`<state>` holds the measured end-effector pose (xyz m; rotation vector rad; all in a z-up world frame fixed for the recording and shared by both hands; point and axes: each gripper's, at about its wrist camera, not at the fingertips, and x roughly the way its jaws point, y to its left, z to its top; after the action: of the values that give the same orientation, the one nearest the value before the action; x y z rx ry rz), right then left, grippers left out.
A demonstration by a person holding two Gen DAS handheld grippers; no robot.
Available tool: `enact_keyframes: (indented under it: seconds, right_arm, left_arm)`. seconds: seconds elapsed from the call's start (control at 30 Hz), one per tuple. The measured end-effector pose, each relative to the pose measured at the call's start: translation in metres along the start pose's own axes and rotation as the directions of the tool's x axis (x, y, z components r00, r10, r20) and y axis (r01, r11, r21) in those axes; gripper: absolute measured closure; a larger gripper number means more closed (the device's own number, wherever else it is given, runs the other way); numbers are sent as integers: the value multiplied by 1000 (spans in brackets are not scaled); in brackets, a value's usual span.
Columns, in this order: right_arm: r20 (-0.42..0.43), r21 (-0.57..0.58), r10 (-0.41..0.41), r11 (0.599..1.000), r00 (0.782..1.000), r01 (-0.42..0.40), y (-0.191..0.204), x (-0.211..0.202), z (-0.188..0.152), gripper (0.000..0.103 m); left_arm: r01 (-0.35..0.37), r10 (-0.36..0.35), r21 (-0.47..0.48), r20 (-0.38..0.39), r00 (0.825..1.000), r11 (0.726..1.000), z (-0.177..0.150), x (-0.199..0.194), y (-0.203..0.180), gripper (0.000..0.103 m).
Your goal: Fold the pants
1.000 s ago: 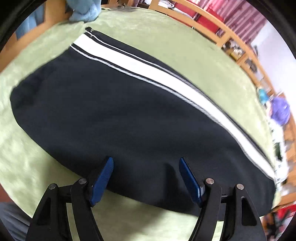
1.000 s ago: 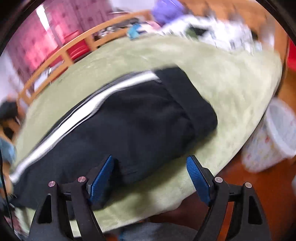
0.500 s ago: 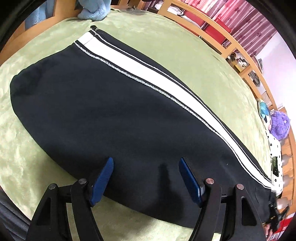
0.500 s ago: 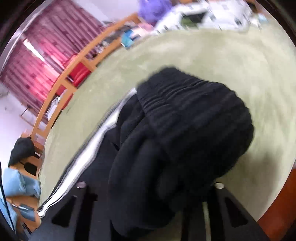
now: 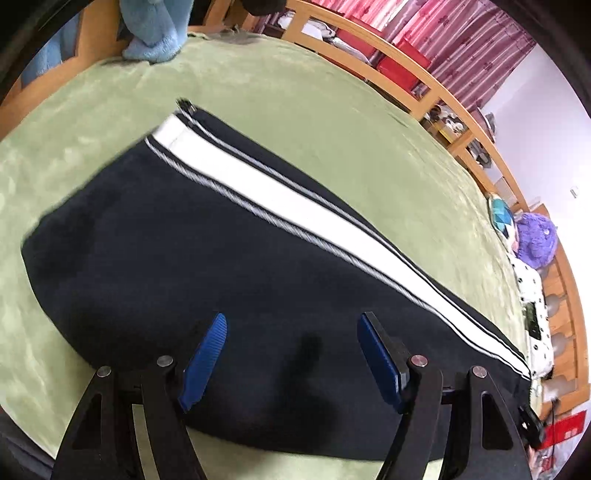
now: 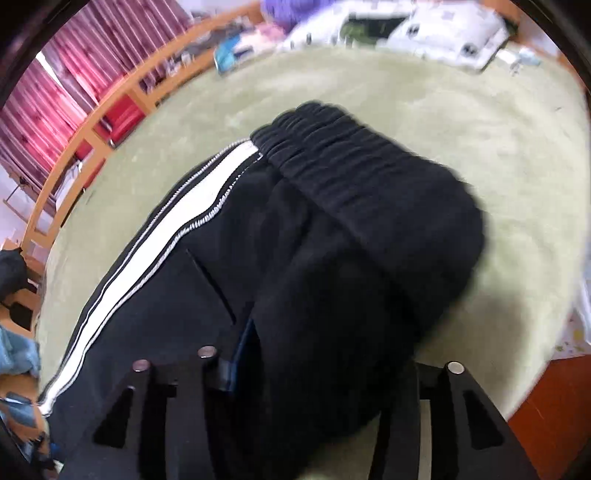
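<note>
Black pants (image 5: 221, 266) with a white side stripe (image 5: 295, 206) lie flat on a green bed cover (image 5: 332, 110). My left gripper (image 5: 293, 354) is open and hovers over the near edge of the pants, empty. In the right wrist view the waist end of the pants (image 6: 351, 258), with its ribbed black waistband (image 6: 351, 162), is bunched up and lifted over my right gripper (image 6: 321, 369), which is shut on the fabric. Its fingertips are mostly hidden under the cloth; a bit of one blue pad (image 6: 242, 347) shows.
A wooden bed rail (image 5: 424, 85) runs along the far side, with red curtains behind. A light blue cloth (image 5: 155, 33) lies at the far left corner. A purple plush toy (image 5: 535, 240) and white spotted bedding (image 5: 532, 295) sit at the right.
My right gripper has closed on the waist end of the pants and lifted it, bunching the fabric. My left gripper has stayed open over the near edge.
</note>
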<state>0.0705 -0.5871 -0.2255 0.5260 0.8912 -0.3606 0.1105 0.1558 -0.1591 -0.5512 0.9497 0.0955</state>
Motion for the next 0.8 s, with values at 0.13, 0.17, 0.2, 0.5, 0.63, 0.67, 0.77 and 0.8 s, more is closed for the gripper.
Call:
enact_keyframes:
  seconds: [0.13, 0.17, 0.2, 0.5, 0.63, 0.67, 0.77, 0.8]
  right_arm:
    - [72, -44, -80, 996, 994, 83, 21, -40, -15, 49]
    - [88, -65, -83, 994, 993, 89, 28, -50, -21, 49]
    - [114, -96, -84, 991, 990, 95, 39, -62, -27, 49]
    - [210, -185, 47, 983, 977, -8, 148, -94, -67, 43]
    - [199, -200, 132, 976, 971, -91, 195, -87, -70, 43]
    - [195, -212, 152, 971, 969, -110, 206, -84, -69, 43]
    - [194, -266, 152, 959, 969, -97, 229, -83, -72, 43]
    - [197, -293, 131, 954, 972, -70, 236, -82, -74, 43]
  left_arm:
    - [-42, 41, 3, 53, 998, 999, 35, -1, 14, 31]
    - [-57, 57, 6, 67, 996, 998, 42, 0, 17, 31]
    - [-80, 79, 12, 83, 993, 997, 54, 1, 22, 31]
    - [-125, 120, 44, 99, 988, 991, 127, 27, 53, 46]
    - [-133, 132, 61, 14, 991, 989, 137, 52, 61, 65]
    - [-154, 155, 71, 1, 988, 985, 141, 59, 63, 72]
    - [-106, 105, 60, 12, 994, 993, 146, 57, 69, 81]
    - [-75, 74, 45, 32, 997, 996, 149, 47, 70, 82]
